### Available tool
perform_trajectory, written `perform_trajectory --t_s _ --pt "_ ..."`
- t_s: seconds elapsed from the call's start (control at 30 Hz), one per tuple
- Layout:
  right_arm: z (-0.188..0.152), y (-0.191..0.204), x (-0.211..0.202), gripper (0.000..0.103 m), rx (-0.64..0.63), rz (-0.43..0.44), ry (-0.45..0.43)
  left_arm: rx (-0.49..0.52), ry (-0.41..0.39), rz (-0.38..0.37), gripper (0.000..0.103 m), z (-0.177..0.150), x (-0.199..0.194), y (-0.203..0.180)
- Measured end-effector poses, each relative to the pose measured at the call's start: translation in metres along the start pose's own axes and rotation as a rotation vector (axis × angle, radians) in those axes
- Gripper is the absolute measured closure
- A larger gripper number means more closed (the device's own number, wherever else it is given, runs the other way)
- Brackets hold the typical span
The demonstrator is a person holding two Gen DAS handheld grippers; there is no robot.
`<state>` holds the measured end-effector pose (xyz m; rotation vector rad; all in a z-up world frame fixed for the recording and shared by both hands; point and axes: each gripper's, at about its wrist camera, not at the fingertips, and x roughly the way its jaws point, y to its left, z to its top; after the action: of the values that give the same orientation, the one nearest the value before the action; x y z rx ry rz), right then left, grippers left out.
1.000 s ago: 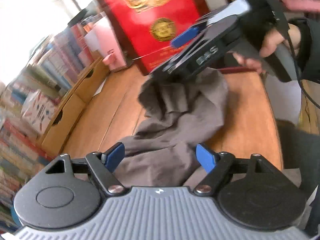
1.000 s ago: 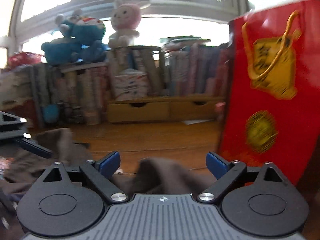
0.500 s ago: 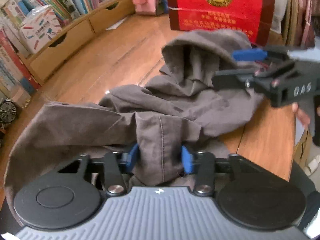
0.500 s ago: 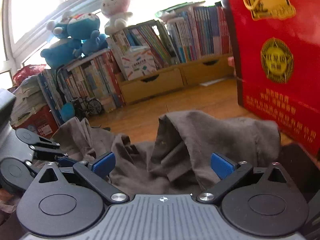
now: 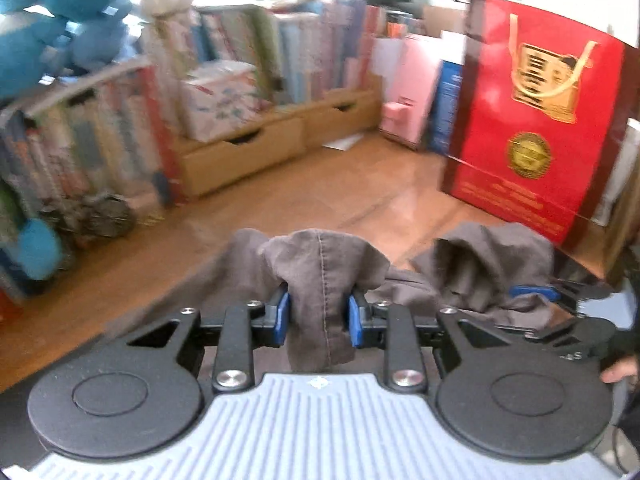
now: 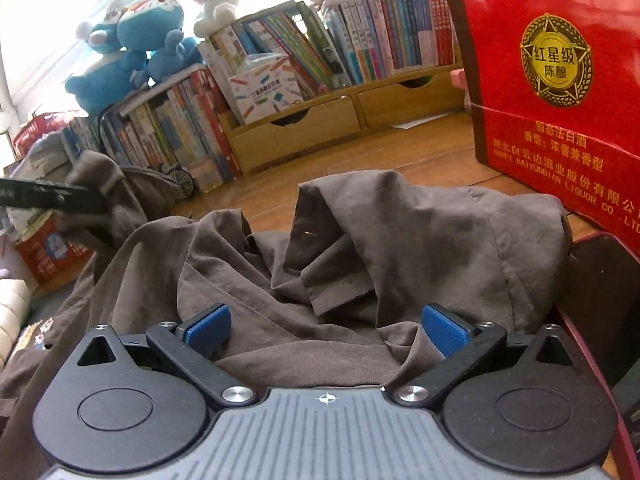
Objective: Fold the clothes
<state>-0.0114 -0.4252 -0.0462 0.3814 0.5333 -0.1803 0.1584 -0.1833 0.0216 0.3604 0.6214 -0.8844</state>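
Far left in the left wrist view: blue plush toy (image 5: 48,24) on top of a row of books (image 5: 92,148), blurred. Next to that, a wooden drawer unit (image 5: 256,152) carrying a patterned box (image 5: 224,104). Centre, low: left claw (image 5: 318,314), jaws just narrowed, blue pads (image 5: 281,318) clamped on a bunched fold of the grey-brown garment (image 5: 324,280) with a stitched seam running down between them; fold lifted above the wooden worktop (image 5: 312,196). Further right, another raised hump of the same cloth, then the right claw (image 5: 560,312) seen side-on just beside it, a fingertip of the holding hand (image 5: 618,370) at the edge. Behind, upright on the worktop, a red gift bag (image 5: 536,136) with gold cord handles and a gold seal.

In the right wrist view, left to right: black finger of the left claw (image 6: 56,198) reaching in with a pinch of cloth at its tip, held off the worktop; blue and pink-white plush toys above the bookshelf; garment (image 6: 400,240) heaped in loose folds across the middle of the worktop (image 6: 400,156), one fold standing up like a tent. Right claw (image 6: 326,326) spread wide, pads (image 6: 444,330) apart, resting down in the heap, gripping nothing. Far right, the red bag (image 6: 552,80), touching or nearly touching the cloth's edge.
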Motion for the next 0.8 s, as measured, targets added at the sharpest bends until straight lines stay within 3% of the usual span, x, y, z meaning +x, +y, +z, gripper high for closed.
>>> perform_trajectory --t_s 0.1,0.27,0.4,0.53,0.73,0.8 --pt "-0.003 0.006 0.002 0.0 -0.041 -0.023 -0.004 -0.015 -0.02 0.197 0.069 0.005 -0.017 0.025" --pt "-0.004 0.013 0.005 0.0 -0.079 -0.056 0.001 -0.168 0.002 0.41 0.068 -0.002 -0.065 0.11" --pt "-0.004 0.017 0.006 0.0 -0.098 -0.071 0.006 -0.225 0.059 0.666 0.065 -0.022 -0.118 0.17" --pt "-0.004 0.024 0.008 0.0 -0.138 -0.105 0.022 -0.319 0.079 0.867 0.062 -0.053 -0.176 0.217" --pt "-0.006 0.035 0.013 0.0 -0.199 -0.152 0.048 -0.43 0.192 1.058 0.062 -0.098 -0.233 0.268" --pt "-0.004 0.032 0.011 0.0 -0.167 -0.141 0.044 -0.487 0.19 1.003 0.064 -0.111 -0.242 0.265"
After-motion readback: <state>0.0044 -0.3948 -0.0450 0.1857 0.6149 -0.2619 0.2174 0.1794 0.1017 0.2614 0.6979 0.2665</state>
